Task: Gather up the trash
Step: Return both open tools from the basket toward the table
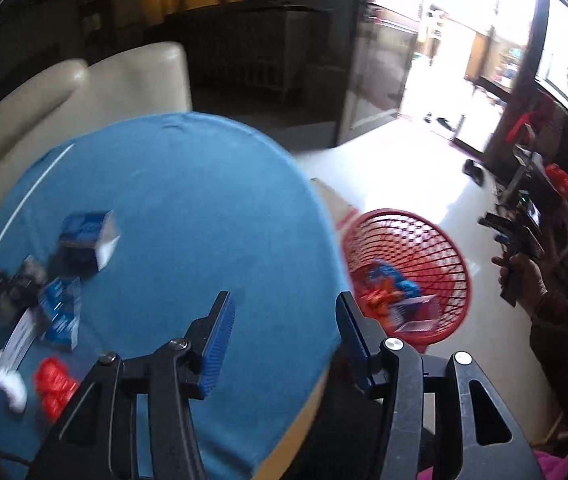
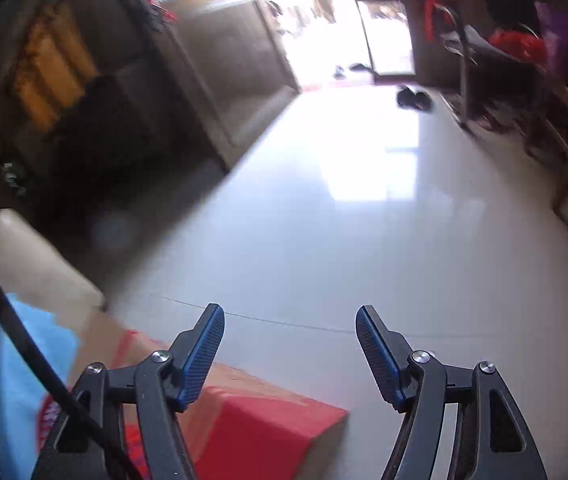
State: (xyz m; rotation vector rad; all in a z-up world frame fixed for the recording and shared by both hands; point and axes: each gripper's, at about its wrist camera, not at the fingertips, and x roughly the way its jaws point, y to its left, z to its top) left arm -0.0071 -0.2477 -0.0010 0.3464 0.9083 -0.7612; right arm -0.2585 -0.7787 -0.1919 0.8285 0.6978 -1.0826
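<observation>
Trash (image 1: pixel 59 312): boxes and wrappers at nine o'clock on blue surface (image 1: pixel 187 200); some already in red basket (image 1: pixel 408 276). Both hand-held grippers released, empty. Next: left hand-held gripper (image 1: pixel 284 332) returns for a box.

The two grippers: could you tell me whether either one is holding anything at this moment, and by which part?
Nothing is held. The left gripper is open and empty above the blue table; the right gripper is open and empty above the floor.
</observation>
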